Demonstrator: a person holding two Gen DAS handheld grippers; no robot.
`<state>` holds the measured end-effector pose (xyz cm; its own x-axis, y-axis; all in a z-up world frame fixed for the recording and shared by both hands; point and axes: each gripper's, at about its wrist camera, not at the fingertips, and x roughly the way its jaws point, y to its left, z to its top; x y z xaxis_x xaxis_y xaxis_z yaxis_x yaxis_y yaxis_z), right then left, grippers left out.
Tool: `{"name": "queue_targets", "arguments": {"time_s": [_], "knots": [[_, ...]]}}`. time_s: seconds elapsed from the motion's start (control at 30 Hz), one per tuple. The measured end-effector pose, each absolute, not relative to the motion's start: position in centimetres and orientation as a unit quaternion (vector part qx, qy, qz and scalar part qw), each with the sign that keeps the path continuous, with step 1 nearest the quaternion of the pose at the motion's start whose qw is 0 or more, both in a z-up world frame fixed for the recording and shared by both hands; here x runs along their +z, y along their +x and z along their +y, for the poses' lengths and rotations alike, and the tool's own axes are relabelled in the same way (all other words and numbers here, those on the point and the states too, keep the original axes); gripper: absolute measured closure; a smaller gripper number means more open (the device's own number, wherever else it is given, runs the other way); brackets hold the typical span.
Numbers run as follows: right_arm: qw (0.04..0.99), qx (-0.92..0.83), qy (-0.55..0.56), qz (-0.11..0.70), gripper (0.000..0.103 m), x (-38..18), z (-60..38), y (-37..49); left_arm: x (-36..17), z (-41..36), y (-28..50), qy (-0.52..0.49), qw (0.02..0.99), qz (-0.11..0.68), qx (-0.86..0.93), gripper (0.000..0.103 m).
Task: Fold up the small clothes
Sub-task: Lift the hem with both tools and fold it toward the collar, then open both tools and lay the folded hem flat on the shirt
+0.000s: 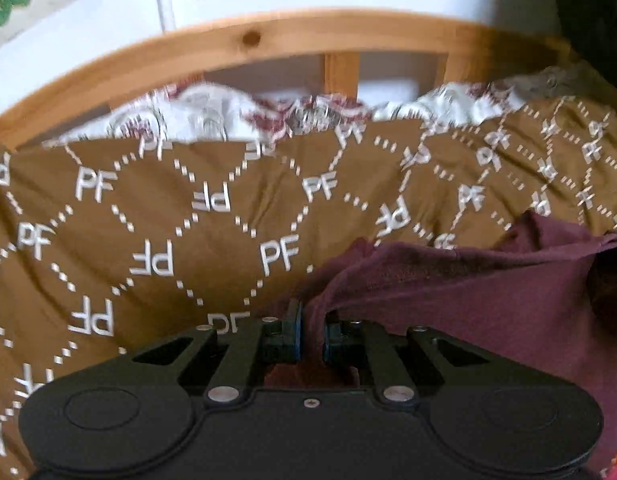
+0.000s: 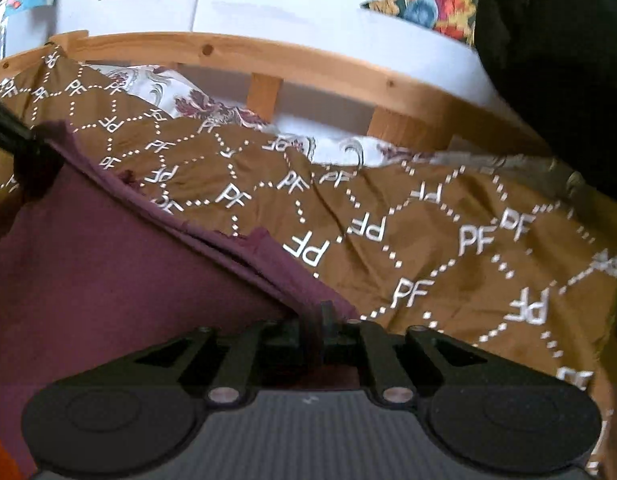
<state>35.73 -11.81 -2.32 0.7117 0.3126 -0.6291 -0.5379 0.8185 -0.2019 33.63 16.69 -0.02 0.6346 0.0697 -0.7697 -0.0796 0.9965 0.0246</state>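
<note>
A maroon garment (image 1: 468,300) hangs stretched between my two grippers above a brown bedspread (image 1: 148,220) printed with white "PF" letters. My left gripper (image 1: 313,332) is shut on the garment's left edge, cloth pinched between its blue-padded fingers. In the right wrist view the same maroon garment (image 2: 108,272) spreads to the left, and my right gripper (image 2: 314,320) is shut on its right edge. The left gripper shows dark at the far left of that view (image 2: 24,148), holding the other end.
A wooden bed frame rail (image 1: 268,40) runs along the far side, with a white wall behind it. A white floral sheet (image 1: 212,112) shows at the bedspread's far edge. A dark shape (image 2: 556,72) fills the upper right.
</note>
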Motion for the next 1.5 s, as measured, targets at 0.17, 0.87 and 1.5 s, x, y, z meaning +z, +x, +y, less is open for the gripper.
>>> {"name": "queue_targets", "arguments": {"time_s": [0.17, 0.87, 1.5], "knots": [[0.906, 0.255, -0.135, 0.311, 0.071, -4.0, -12.9, 37.0, -1.9, 17.8, 34.1, -0.027, 0.899, 0.434, 0.047, 0.081], [0.907, 0.242, -0.209, 0.273, 0.013, -6.6, -11.0, 30.6, -1.5, 20.3, 29.1, -0.042, 0.92, 0.386, 0.056, 0.008], [0.957, 0.076, -0.1, 0.261, 0.011, -5.8, -16.8, 29.4, -3.9, 19.2, 26.7, 0.026, 0.89, 0.417, 0.181, 0.011]]}}
